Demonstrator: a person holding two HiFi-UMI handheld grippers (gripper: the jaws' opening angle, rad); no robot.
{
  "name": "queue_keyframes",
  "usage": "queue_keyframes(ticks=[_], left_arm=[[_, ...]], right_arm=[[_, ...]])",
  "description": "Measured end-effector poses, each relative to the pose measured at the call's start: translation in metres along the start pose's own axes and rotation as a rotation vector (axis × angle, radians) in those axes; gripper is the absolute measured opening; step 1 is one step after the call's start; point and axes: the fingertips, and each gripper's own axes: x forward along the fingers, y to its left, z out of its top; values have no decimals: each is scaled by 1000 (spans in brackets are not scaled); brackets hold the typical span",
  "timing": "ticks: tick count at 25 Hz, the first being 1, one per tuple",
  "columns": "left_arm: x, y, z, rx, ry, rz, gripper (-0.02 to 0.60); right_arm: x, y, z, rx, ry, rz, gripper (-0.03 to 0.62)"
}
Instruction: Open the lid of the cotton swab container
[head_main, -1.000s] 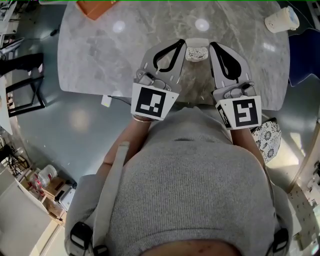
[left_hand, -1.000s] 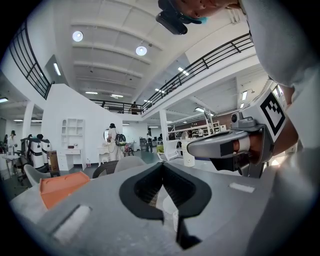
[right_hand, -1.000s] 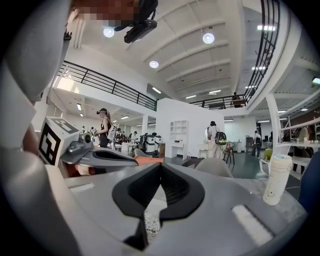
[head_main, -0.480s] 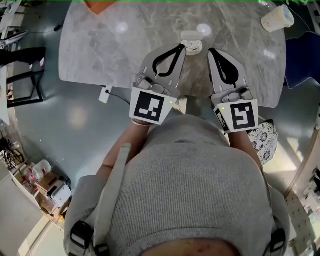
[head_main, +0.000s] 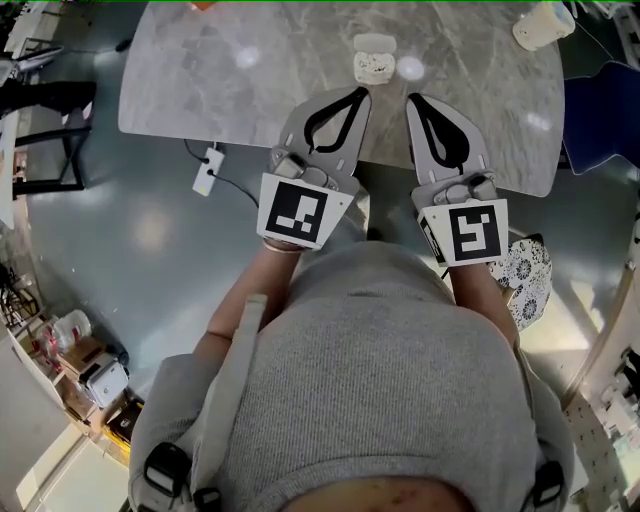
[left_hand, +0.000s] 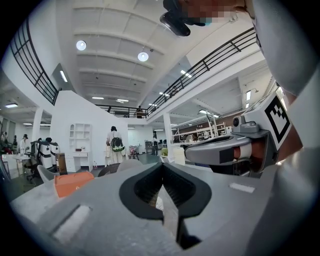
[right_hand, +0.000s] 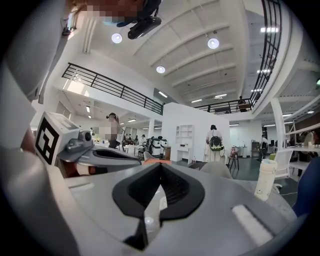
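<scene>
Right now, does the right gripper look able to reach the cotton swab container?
Probably yes: only bare table lies between the right gripper and the cotton swab container, though its jaws are shut.

Pale grey table (head_main: 250, 90), marbled veining. Whitish, speckled container (head_main: 373, 62), top centre. Grey left gripper (head_main: 360, 93) and right gripper (head_main: 411, 100): black pads, black-and-white square markers. Grey knit sweater (head_main: 390, 370). Cream cup (head_main: 543, 25), upper right.

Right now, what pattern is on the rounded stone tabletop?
Grey marble veining; the tabletop shows best in the head view.
</scene>
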Motion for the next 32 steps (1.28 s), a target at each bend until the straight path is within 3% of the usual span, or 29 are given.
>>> queue_keyframes(ticks=[9,32], left_arm=[[-42,-48,7,16,0,8,-2],[-102,-113,26,29,-23,25,-1]], right_arm=[[-57,31,5,21,-31,13,0],[-136,72,14,31,-47,52,2]])
